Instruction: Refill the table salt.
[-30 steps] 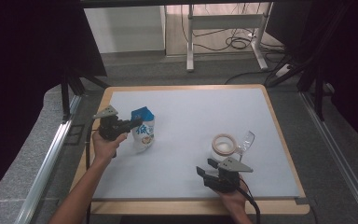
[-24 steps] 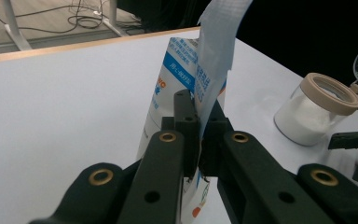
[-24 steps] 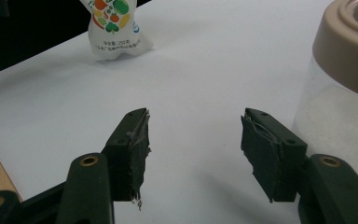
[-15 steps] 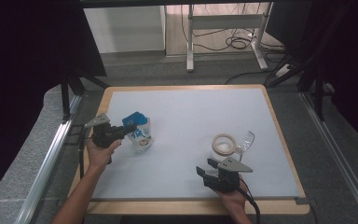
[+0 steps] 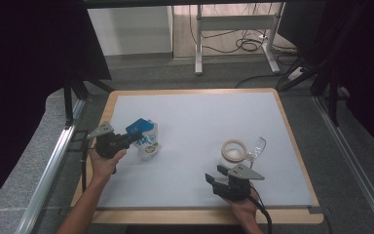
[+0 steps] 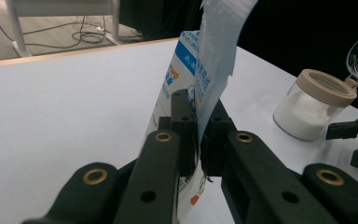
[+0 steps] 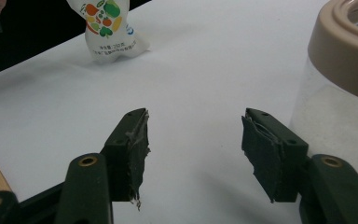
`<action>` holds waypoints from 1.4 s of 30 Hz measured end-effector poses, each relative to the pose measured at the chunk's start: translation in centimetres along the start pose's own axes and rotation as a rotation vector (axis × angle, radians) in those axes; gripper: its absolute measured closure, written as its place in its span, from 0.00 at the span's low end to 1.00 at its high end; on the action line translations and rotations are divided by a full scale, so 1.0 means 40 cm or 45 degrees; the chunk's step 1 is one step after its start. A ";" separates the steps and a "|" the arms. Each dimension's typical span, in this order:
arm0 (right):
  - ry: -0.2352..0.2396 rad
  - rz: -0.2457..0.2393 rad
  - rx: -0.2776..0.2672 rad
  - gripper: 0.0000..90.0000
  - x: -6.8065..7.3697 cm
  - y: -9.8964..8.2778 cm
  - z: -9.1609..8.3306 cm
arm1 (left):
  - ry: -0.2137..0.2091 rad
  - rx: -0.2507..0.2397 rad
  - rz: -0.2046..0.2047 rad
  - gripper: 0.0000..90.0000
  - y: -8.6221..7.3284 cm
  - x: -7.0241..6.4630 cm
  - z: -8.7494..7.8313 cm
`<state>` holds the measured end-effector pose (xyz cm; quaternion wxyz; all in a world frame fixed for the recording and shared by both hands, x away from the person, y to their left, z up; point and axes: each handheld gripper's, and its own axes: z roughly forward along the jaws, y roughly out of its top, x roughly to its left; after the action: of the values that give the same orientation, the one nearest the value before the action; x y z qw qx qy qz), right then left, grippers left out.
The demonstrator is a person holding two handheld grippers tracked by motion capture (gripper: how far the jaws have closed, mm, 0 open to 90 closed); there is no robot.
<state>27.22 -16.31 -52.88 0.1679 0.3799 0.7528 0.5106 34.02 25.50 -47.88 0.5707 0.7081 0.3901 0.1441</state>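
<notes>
table [image 5: 199, 146]; pouch [image 5: 145, 139] in left hand-held gripper [image 5: 132, 140]

A wood-edged white worktop [image 5: 195, 112] carried a blue-and-white pouch [image 5: 146, 139] at left and an open jar of white powder [image 5: 234, 151] at right.

Your table is sitting in a dim room.
A wooden-edged table [image 5: 292, 122] with a white top is standing on a grey floor [image 5: 146, 68]. Behind it, a white desk frame [image 5: 233, 29] is standing over black cables [image 5: 248, 45]. Dark curtains [image 5: 24, 73] are hanging at both sides.
</notes>
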 end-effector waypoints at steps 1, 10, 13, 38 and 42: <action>0.000 -0.001 0.000 0.46 0.000 0.000 0.000 | 0.002 -0.003 0.000 0.92 0.000 -0.001 0.001; -0.001 0.000 -0.002 0.46 0.000 0.000 0.000 | 0.028 0.014 0.011 0.67 -0.003 -0.008 0.016; -0.001 -0.001 0.001 0.46 0.000 0.000 -0.001 | 0.049 0.031 0.015 0.57 -0.005 -0.009 0.020; 0.007 -0.007 -0.016 0.46 -0.003 0.004 -0.010 | 0.047 0.173 -0.028 0.29 -0.088 -0.019 0.014; 0.016 0.001 -0.026 0.46 -0.005 0.006 -0.014 | 0.068 0.195 -0.018 0.29 -0.104 -0.022 0.012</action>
<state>27.09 -16.79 -52.47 0.1671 0.3752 0.7484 0.5208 32.13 24.73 -51.65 0.5054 0.7428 0.4198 0.1288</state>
